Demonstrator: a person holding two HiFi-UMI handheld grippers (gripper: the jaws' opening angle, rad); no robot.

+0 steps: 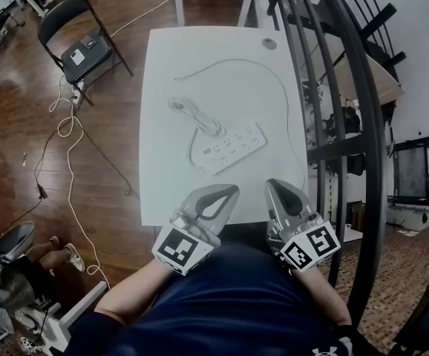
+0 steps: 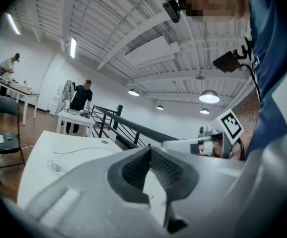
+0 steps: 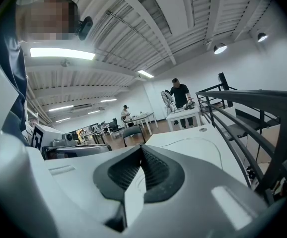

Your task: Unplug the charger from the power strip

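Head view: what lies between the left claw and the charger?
From the left claw: bare table, then the white power strip holding the charger, seen in the head view.

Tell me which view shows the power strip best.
Head view: the power strip lies whole on the white table, sockets up. The left gripper and right gripper block it in their own views; only bare tabletop and a thin cable show there.
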